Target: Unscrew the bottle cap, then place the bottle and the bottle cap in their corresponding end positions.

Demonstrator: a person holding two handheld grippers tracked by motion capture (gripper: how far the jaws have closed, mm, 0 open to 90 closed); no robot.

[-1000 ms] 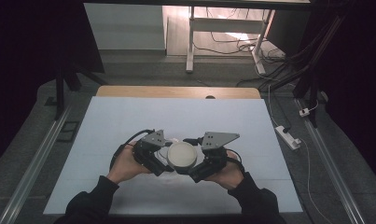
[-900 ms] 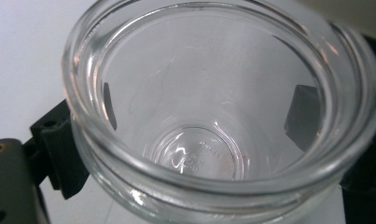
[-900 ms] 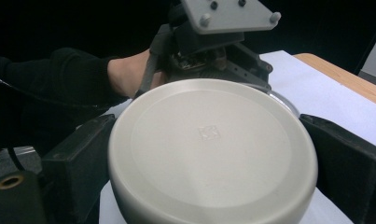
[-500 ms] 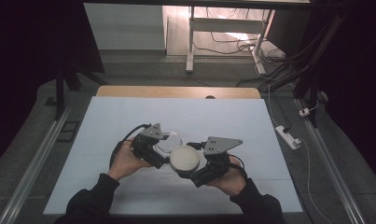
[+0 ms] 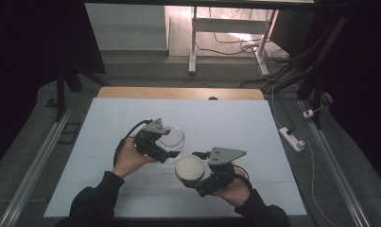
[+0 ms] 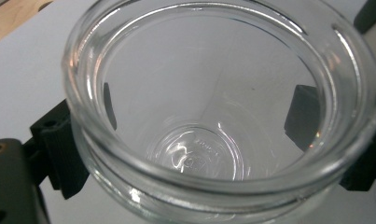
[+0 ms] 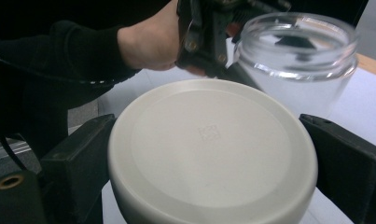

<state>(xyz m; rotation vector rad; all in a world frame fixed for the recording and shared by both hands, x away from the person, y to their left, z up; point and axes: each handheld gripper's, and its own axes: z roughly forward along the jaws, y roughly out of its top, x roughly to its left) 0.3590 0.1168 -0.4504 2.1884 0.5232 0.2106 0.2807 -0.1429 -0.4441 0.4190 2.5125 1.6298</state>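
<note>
Left gripper (image 5: pixel 171 150) clamped, right gripper (image 5: pixel 190 176) clamped, hands apart, forearms low

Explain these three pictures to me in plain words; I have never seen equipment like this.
A person sits at a table and holds a hand tool with two black jaws in each hand. The high view looks down from above: the left gripper grips a clear glass jar, and the right gripper grips a round cream lid, held apart from the jar. The other two pictures come from cameras riding on the tools. The left gripper view looks into the open, empty jar with a jaw at each side. The right gripper view shows the lid between its jaws, with the jar beyond. A white sheet covers the table.
</note>
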